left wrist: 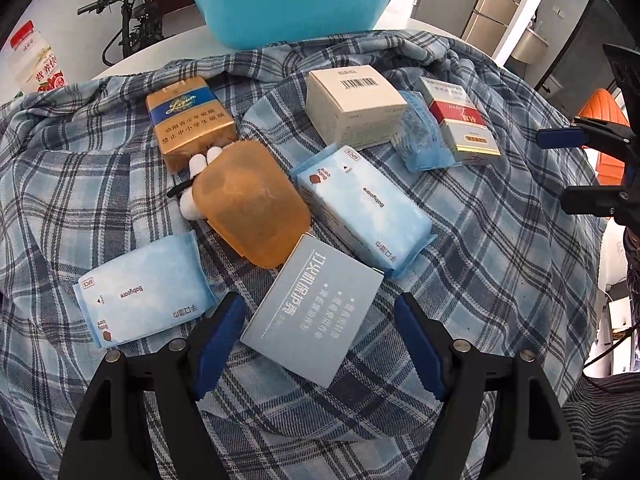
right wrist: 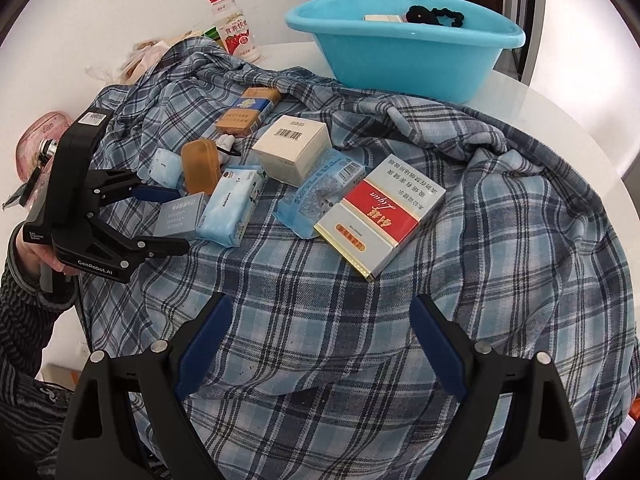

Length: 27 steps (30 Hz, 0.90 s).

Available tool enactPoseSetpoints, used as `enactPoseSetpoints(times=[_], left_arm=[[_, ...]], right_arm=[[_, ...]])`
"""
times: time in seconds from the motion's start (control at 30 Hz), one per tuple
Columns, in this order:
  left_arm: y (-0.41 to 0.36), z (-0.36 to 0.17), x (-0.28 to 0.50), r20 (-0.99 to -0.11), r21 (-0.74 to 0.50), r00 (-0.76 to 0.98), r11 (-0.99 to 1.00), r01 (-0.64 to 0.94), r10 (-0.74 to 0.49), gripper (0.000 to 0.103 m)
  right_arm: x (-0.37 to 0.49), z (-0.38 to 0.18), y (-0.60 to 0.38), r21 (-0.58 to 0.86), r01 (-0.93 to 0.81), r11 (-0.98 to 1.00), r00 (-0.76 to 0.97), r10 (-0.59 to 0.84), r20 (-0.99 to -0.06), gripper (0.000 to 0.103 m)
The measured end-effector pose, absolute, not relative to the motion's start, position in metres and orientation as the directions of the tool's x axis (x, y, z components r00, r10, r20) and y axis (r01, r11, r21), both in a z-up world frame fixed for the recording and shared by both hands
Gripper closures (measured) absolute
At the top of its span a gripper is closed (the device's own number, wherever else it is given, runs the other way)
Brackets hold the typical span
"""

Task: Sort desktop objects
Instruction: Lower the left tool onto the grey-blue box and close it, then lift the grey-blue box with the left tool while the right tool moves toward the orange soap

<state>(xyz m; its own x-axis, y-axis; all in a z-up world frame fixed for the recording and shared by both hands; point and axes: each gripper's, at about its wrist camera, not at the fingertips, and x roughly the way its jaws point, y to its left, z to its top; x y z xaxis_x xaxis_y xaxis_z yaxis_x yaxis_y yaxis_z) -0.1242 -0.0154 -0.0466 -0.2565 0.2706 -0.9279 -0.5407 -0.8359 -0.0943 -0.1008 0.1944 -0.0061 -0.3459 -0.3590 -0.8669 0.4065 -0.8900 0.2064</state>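
A blue plaid shirt (left wrist: 500, 248) is spread over the white table (right wrist: 560, 96) and carries nearly everything. At its far edge stands a turquoise basin (left wrist: 288, 4); only the right wrist view looks inside, where a small pale box (right wrist: 383, 18) and a black hair tie (right wrist: 436, 14) lie.

On the shirt, the left wrist view shows a long Babycare wipes pack (left wrist: 364, 208), a second Babycare wipes pack (left wrist: 144, 292), an amber plastic case (left wrist: 250, 200) resting on cotton swabs (left wrist: 196, 168), a gold cigarette pack (left wrist: 188, 120), a white barcoded box (left wrist: 354, 106), a grey-blue box (left wrist: 316, 308), a red-and-silver cigarette pack (left wrist: 460, 120) and a clear blue sachet (left wrist: 420, 132).

The left gripper (left wrist: 320, 344) hangs with fingers spread wide either side of the grey-blue box, not touching it. The right gripper (right wrist: 318, 344) is also wide apart, over bare shirt just short of the red-and-silver pack.

A yoghurt drink bottle (right wrist: 236, 28) stands behind.
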Motion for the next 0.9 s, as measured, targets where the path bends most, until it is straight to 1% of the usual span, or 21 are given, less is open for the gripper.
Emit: enactPoseSetpoints(times=[0.03,0.07,0.1,0.13,0.17,0.43,0.6,0.73,0.9], left_arm=[[-0.016,-0.047,-0.125,-0.928,-0.091,-0.261,-0.839,-0.536,0.267,0.026],[-0.018,-0.047,-0.125,-0.926,-0.093,-0.266,-0.843,-0.53,0.269,0.04],[-0.019,-0.047,-0.125,-0.922,-0.102,-0.269,-0.844,-0.527,0.279,0.043],[-0.021,-0.045,-0.124,-0.918,-0.112,-0.271,-0.844,-0.525,0.291,0.05],[-0.022,-0.044,-0.123,-0.916,-0.118,-0.271,-0.843,-0.525,0.297,0.051],[-0.021,-0.034,-0.098,-0.919,-0.11,-0.253,-0.812,-0.573,0.303,0.052],[-0.015,-0.039,-0.086,-0.925,-0.07,-0.263,-0.803,-0.592,0.275,0.052],[-0.009,-0.034,-0.078,-0.919,-0.014,-0.303,-0.788,-0.616,0.253,0.052],[-0.005,-0.036,-0.081,-0.926,0.002,-0.295,-0.78,-0.626,0.234,0.051]], right_arm=[[-0.101,-0.006,0.194,0.205,0.408,-0.89,-0.347,-0.359,-0.867,0.014],[-0.101,-0.005,0.194,0.206,0.409,-0.889,-0.348,-0.361,-0.865,0.014],[-0.1,-0.005,0.195,0.208,0.41,-0.888,-0.349,-0.364,-0.864,0.014],[-0.099,-0.004,0.195,0.21,0.411,-0.887,-0.351,-0.367,-0.862,0.014],[-0.099,-0.004,0.195,0.213,0.411,-0.887,-0.352,-0.37,-0.86,0.014],[-0.094,-0.006,0.2,0.222,0.407,-0.886,-0.346,-0.375,-0.86,0.014],[-0.095,-0.009,0.202,0.237,0.4,-0.885,-0.339,-0.383,-0.859,0.014],[-0.095,-0.007,0.201,0.23,0.403,-0.886,-0.345,-0.38,-0.858,0.014],[-0.093,-0.004,0.203,0.222,0.41,-0.885,-0.348,-0.376,-0.858,0.014]])
